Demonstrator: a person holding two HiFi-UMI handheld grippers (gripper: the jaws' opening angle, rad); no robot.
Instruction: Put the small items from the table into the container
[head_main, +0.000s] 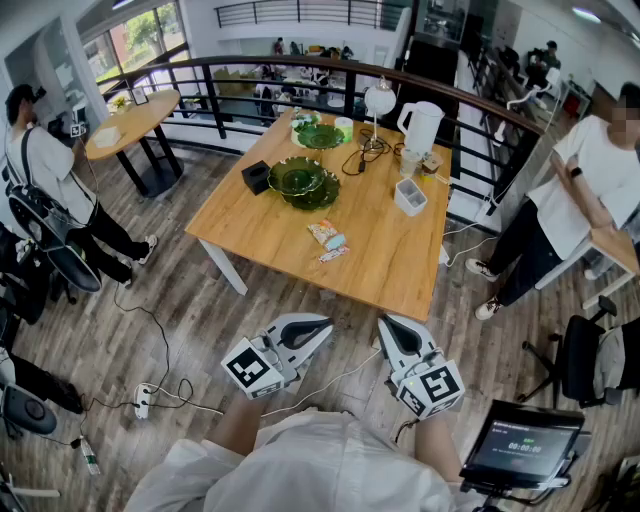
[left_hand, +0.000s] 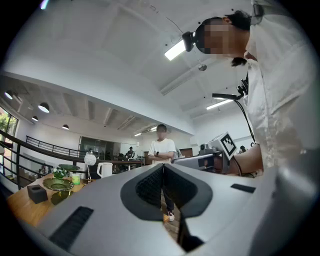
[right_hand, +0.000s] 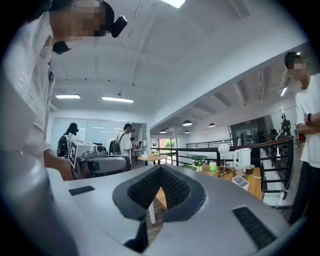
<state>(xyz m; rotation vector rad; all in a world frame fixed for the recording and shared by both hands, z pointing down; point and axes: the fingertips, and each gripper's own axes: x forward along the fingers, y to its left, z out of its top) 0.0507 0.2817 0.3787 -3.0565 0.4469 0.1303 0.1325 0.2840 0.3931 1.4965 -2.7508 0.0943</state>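
Both shut and empty here: the left gripper (head_main: 320, 329) and right gripper (head_main: 389, 324) have their smooth grey shells pressed together at the tips, ribbed dark pads (left_hand: 150, 187) meeting, and we hold them level just short of the near edge. Out on the pale wooden bench (head_main: 400, 275), the small items (head_main: 326, 235), crinkly pastel packets, lie mid-surface. They are well apart from the white rectangular container (head_main: 410, 196) and just in front of ruffled green glass bowls (head_main: 305, 183), and their print is too small for us to read.
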